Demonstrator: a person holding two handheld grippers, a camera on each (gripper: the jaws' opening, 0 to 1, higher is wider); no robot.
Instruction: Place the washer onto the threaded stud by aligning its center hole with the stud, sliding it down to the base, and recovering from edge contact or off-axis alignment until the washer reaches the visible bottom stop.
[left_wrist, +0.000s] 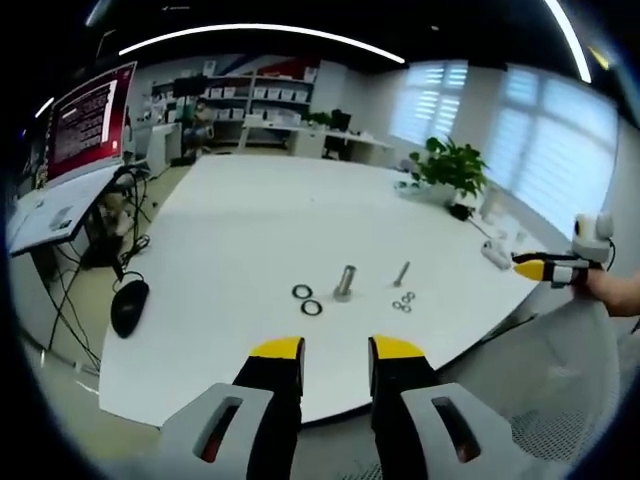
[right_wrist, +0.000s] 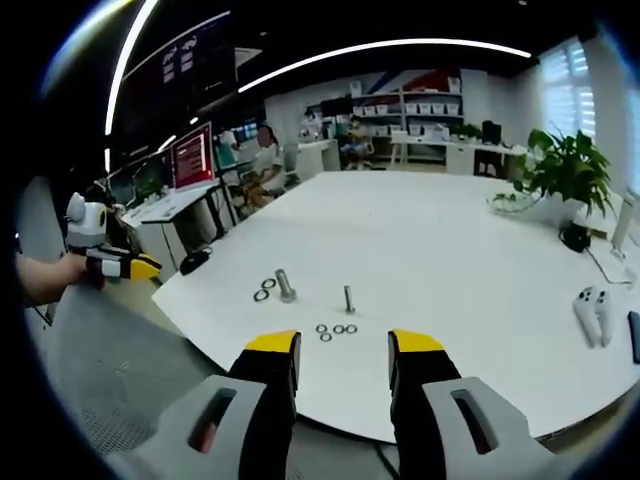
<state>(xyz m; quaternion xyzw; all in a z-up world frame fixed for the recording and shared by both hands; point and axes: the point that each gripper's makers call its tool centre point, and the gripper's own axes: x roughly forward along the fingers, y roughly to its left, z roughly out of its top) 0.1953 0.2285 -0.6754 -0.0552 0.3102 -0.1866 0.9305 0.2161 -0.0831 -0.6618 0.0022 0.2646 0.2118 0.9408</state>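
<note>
Low in the left gripper view, the left gripper (left_wrist: 336, 352) with yellow-tipped black jaws stood parted, gripping nothing. In the right gripper view the right gripper (right_wrist: 343, 347) gaped likewise, empty, at the bottom centre. Just beyond, on the broad white table (right_wrist: 450, 250), a cluster of small steel washers (right_wrist: 337, 330) lay below the thin upright threaded stud (right_wrist: 349, 298). Left of it stood a thicker grey metal bolt (right_wrist: 285, 285) beside two dark flat rings (right_wrist: 264, 290). Farther off, a leafy green potted plant (right_wrist: 567, 175) sat at right, and a red-lit monitor (right_wrist: 191, 157) at upper left.
</note>
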